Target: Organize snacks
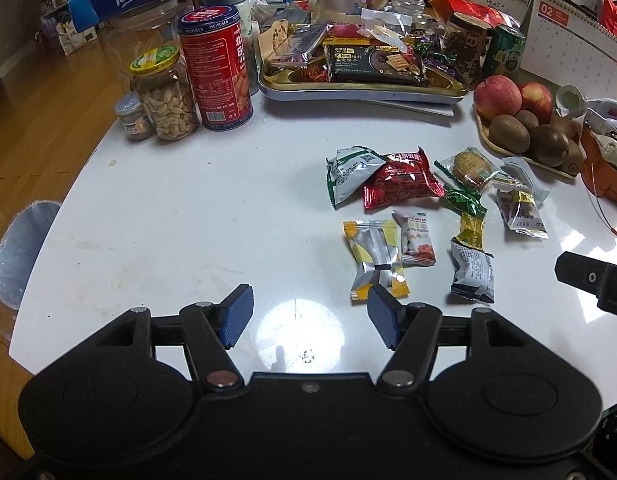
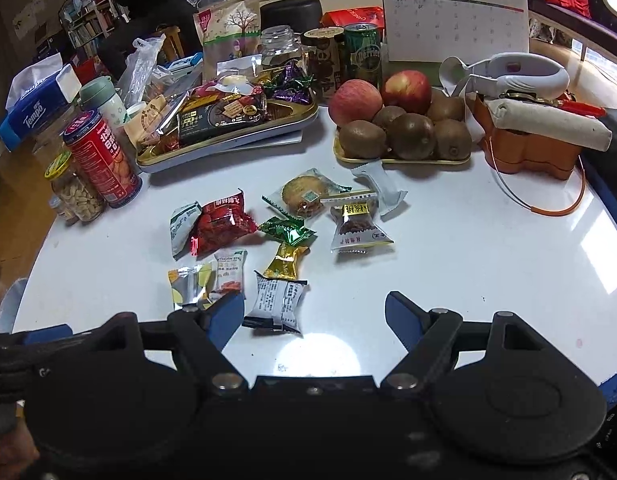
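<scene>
At the far left of the worktop (image 1: 168, 216) a peanut jar (image 1: 166, 98) and a red can (image 1: 217, 68) stand upright side by side near the edge, apparently parked out of the way. Next, toward the back, the gold tray (image 1: 360, 87) is already heaped with packets, so it reads as the likely home for the loose ones. The left gripper (image 1: 309, 317) hangs low over bare worktop with its fingers spread wide and nothing between them; its right fingertip lies just beside the yellow-and-silver packet (image 1: 375, 259), probably the easiest first pick. Further right the loose snacks (image 2: 284, 224) lie scattered in a cluster mid-worktop, some overlapping: a red packet (image 1: 402, 180) leans on a grey-green one (image 1: 348, 174), and a green wrapper (image 2: 287, 230) touches a gold one (image 2: 286, 260). The right gripper (image 2: 314, 318) is likewise spread and empty, with the grey printed packet (image 2: 277, 306) just ahead of its left finger. At the right, apples and kiwis fill a fruit tray (image 2: 404, 160), clear of the snacks, so sorting looks barely begun.
</scene>
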`<state>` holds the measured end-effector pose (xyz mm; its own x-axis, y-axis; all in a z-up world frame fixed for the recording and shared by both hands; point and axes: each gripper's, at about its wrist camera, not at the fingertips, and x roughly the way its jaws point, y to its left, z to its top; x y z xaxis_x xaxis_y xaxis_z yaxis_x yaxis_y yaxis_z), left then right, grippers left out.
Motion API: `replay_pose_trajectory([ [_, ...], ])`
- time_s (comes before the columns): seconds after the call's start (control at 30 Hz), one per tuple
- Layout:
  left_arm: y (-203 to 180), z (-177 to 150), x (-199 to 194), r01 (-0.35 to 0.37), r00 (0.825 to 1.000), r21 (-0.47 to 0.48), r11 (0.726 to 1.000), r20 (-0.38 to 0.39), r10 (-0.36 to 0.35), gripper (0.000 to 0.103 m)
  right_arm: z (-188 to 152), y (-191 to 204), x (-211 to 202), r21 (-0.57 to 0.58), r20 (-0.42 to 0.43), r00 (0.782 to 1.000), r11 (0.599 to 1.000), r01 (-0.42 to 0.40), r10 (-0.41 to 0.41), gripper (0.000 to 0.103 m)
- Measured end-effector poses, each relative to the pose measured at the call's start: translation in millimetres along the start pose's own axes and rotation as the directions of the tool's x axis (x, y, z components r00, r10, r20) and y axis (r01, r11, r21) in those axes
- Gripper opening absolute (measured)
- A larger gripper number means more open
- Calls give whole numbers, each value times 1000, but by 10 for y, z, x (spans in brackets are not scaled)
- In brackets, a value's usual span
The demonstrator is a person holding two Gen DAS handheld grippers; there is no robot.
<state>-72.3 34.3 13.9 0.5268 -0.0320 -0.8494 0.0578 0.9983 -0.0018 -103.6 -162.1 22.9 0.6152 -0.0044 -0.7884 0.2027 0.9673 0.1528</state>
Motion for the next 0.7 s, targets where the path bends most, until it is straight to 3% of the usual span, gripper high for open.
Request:
replay_pose_trajectory([
  [0.7, 54, 238, 248, 27, 997, -16, 1000, -74, -28, 65, 133, -15, 193, 6, 1, 1000, 1000, -12, 12, 82],
])
